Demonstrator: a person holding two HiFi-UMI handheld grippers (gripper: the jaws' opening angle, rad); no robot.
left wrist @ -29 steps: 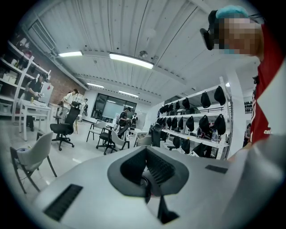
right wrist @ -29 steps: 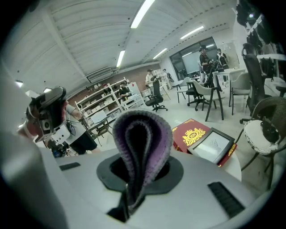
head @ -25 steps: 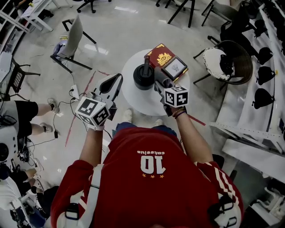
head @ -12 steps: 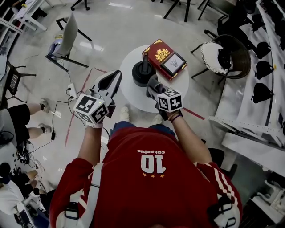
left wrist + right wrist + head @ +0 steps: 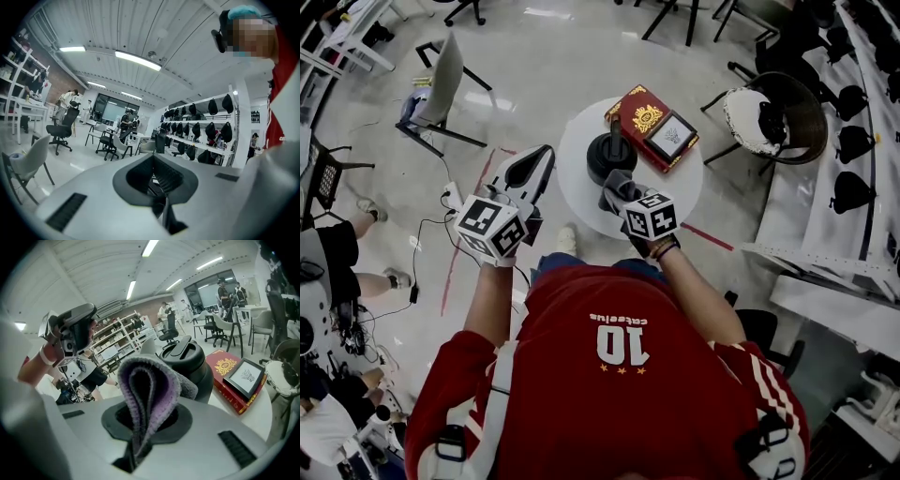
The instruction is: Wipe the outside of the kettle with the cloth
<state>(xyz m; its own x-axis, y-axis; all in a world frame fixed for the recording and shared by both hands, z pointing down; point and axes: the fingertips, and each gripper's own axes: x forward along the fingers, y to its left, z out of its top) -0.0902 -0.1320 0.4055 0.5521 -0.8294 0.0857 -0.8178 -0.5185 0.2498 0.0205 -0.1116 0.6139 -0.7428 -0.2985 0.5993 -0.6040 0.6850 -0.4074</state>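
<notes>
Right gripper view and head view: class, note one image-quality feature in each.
Right gripper view: fisheye bends the ceiling lights, corners go black, the cloth looms larger than the kettle. Head view: wide-angle curves the room's edges; the floor shows light glare.

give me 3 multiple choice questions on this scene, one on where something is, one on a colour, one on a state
1. Where does the picture frame lie?
A. on the floor
B. on the red book
C. on a chair

2. What colour is the kettle?
A. black
B. white
C. red

3. What is the right gripper doing?
A. open and empty
B. shut on the kettle's handle
C. shut on the cloth

Answers:
1 B, the picture frame rests on the red book's cover, on the table.
2 A, its body and lid are black in both the head view and the right gripper view.
3 C, the folded cloth stands pinched between its jaws.
</notes>
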